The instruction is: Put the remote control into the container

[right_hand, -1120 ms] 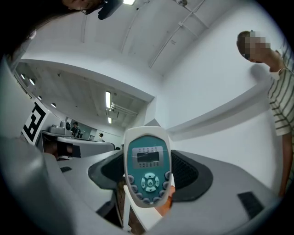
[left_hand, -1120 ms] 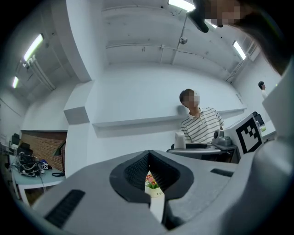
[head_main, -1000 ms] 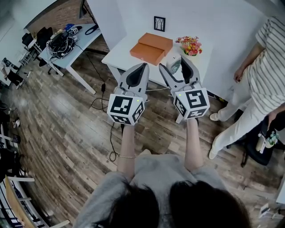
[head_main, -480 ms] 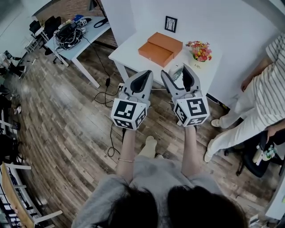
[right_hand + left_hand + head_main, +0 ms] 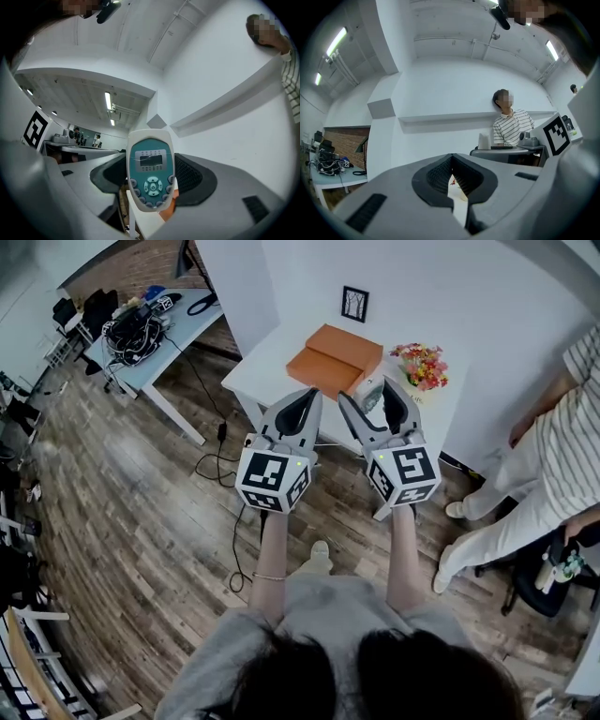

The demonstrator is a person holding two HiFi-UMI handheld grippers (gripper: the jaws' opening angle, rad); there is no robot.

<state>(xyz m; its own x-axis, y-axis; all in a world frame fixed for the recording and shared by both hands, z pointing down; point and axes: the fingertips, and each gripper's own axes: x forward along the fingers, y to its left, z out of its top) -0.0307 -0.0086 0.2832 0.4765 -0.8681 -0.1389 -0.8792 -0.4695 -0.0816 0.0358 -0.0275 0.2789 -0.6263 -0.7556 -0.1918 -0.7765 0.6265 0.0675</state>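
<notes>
Remote control (image 5: 150,171), one, of rounded white plastic with a teal face, a small grey screen and round buttons, stands upright, clamped between the ribbed black pads (image 5: 192,176) of our right gripper (image 5: 367,390), in the air near the white table (image 5: 258,367); our left gripper (image 5: 302,401) has its smooth grey jaws pressed together on nothing; on the table lie two flat orange boxes (image 5: 314,367), touching, beside one bunch of flowers (image 5: 422,364).

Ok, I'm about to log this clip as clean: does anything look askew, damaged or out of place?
Nothing stands out. The remote control stands upright in the right gripper, the left gripper is shut and empty, and the orange boxes and flowers sit tidily on the white table.
</notes>
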